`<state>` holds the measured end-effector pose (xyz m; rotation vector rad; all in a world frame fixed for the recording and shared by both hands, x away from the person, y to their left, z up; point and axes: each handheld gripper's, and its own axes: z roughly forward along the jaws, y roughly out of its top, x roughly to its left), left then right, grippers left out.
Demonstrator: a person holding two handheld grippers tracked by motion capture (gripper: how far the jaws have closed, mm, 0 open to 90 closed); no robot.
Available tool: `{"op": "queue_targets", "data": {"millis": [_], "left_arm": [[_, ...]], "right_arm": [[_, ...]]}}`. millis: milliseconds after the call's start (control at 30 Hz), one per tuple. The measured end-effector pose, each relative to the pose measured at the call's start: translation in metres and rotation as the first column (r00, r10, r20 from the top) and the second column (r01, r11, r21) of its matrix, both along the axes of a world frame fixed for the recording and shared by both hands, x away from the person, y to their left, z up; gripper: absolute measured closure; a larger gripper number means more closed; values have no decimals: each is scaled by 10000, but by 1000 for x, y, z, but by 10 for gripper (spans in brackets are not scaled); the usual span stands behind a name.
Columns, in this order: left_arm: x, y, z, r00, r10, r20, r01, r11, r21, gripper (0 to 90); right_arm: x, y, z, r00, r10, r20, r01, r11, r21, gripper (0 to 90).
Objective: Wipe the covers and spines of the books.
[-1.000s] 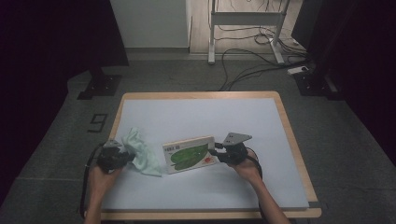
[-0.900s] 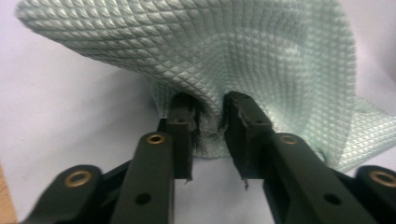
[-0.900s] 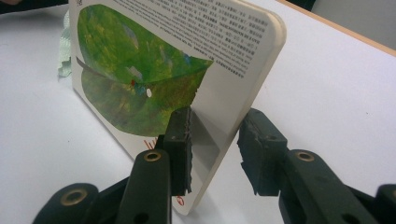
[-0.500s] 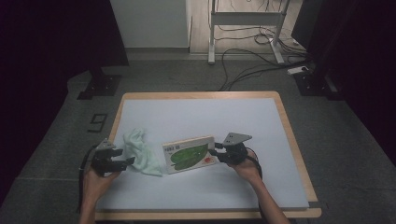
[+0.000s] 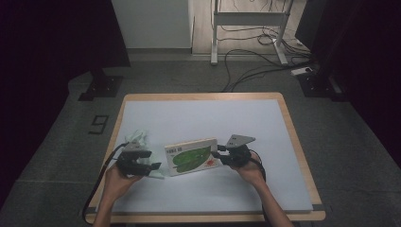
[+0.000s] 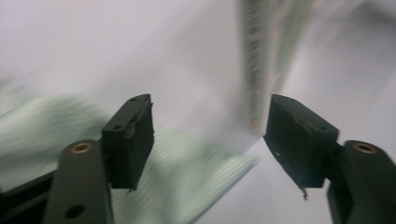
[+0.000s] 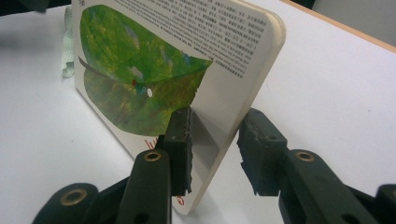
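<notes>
Left tool has just let go of the green cloth; its jaws have been opening, nothing between them now, and it has swung toward the book. Cloth lies near the counter's left edge. Right tool clamps the book's right edge, tilted up, mid-counter toward the near edge. Wiping looks finished or paused.

We see the cloth and book smeared by blur in the left gripper view; the book's top is cut off in the right gripper view
</notes>
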<state>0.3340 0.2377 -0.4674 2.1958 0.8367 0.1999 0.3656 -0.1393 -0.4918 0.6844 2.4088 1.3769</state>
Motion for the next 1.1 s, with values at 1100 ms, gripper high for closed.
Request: {"op": "queue_targets", "data": {"millis": [1100], "left_arm": [[-21,-33,-10,9913,-1316,-95,1303,9876,-872,578]], "right_arm": [[-24,1,13,9912,465,-1241,-480,9988,-94,431]]}}
